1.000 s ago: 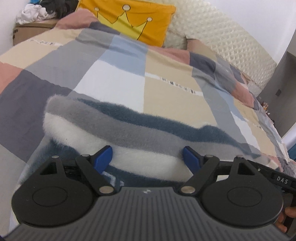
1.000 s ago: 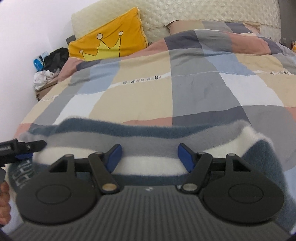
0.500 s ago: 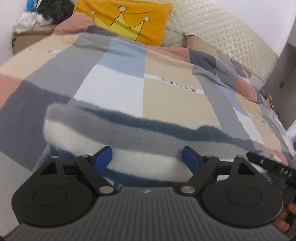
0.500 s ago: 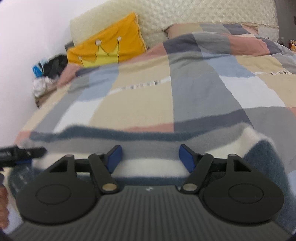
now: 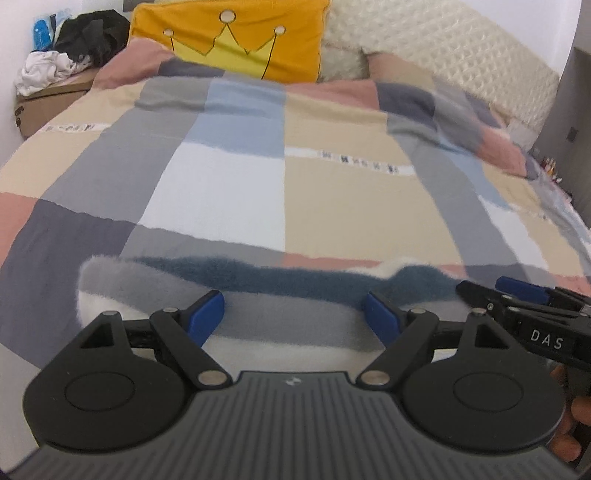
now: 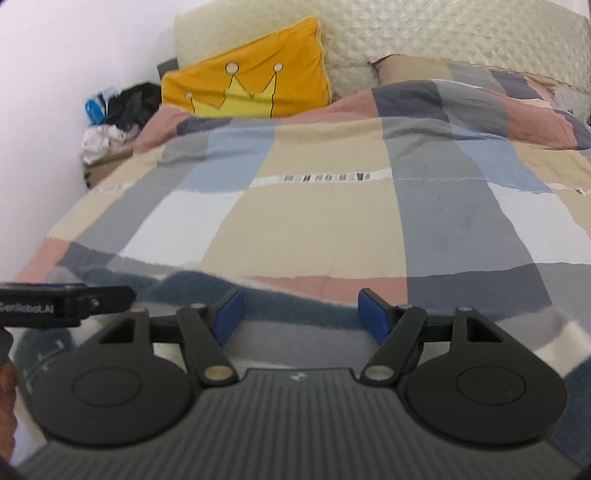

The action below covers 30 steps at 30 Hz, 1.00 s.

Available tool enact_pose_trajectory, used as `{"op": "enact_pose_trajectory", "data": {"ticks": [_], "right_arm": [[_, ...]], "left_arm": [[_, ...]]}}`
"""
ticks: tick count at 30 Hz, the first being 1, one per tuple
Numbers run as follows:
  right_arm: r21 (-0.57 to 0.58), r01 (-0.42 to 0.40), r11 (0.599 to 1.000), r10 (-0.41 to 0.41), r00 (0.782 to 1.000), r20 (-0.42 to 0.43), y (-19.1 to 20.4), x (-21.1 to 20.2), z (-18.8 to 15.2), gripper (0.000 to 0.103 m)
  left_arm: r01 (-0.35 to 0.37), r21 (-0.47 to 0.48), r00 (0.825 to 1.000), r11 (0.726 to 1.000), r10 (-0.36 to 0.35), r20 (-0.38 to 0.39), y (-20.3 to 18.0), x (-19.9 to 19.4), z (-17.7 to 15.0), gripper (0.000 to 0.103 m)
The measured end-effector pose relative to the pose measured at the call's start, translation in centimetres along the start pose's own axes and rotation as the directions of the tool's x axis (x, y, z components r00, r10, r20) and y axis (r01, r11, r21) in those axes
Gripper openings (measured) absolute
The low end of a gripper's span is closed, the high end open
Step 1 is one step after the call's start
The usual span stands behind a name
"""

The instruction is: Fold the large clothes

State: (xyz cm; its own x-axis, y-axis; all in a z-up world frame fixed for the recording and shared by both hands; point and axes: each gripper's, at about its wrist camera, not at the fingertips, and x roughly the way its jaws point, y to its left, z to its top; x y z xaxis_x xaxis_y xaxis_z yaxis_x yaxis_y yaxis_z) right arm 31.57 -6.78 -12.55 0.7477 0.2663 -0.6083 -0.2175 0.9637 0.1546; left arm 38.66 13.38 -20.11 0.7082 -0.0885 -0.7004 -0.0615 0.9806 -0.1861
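- Left wrist view: my left gripper [image 5: 293,314] has its jaws apart, nothing pinched. The fuzzy striped garment [image 5: 258,295] lies folded on the checked duvet [image 5: 332,199], at 6 o'clock.
- Right wrist view: right gripper [image 6: 298,314] is spread too, having just narrowed a touch, nothing between. Garment [image 6: 303,332] is right below. I reckon it's soft, floppy, bulky, so grab the thick folded edge near the corners.

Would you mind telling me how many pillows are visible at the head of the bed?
2: the orange crown pillow at the left, and a patchwork-cased pillow to its right against the headboard. The duvet may hide more.
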Motion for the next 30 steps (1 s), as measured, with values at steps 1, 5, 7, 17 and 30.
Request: {"op": "enact_pose_trajectory", "data": {"ticks": [1, 5, 7, 17, 30], "right_arm": [[0.000, 0.003, 1.000, -0.003, 1.000, -0.008, 0.0, 0.3, -0.1, 0.070], [0.004, 0.002, 1.000, -0.001, 0.999, -0.054, -0.2, 1.8, -0.9, 0.070], [-0.020, 0.001, 1.000, -0.002, 0.998, -0.061, -0.1, 2.4, -1.3, 0.070], [-0.006, -0.006, 1.000, 0.006, 0.998, -0.064, -0.4, 3.0, -1.5, 0.070], [0.044, 0.161, 0.986, -0.162, 0.987, 0.019, -5.5, -2.1, -0.6, 0.070]], "left_arm": [[0.001, -0.006, 1.000, 1.000, -0.001, -0.014, 0.2, 0.5, 0.0, 0.087], [0.028, -0.059, 0.997, 0.998, -0.032, -0.070, 1.5, 2.7, -0.3, 0.088], [0.036, -0.070, 0.996, 0.997, -0.041, -0.074, 2.0, 3.4, -0.7, 0.088], [0.010, -0.043, 0.998, 0.999, -0.013, -0.057, 1.2, 3.2, -0.9, 0.089], [-0.055, -0.085, 0.997, 0.995, 0.060, 0.056, 3.5, -2.1, -1.2, 0.089]]}}
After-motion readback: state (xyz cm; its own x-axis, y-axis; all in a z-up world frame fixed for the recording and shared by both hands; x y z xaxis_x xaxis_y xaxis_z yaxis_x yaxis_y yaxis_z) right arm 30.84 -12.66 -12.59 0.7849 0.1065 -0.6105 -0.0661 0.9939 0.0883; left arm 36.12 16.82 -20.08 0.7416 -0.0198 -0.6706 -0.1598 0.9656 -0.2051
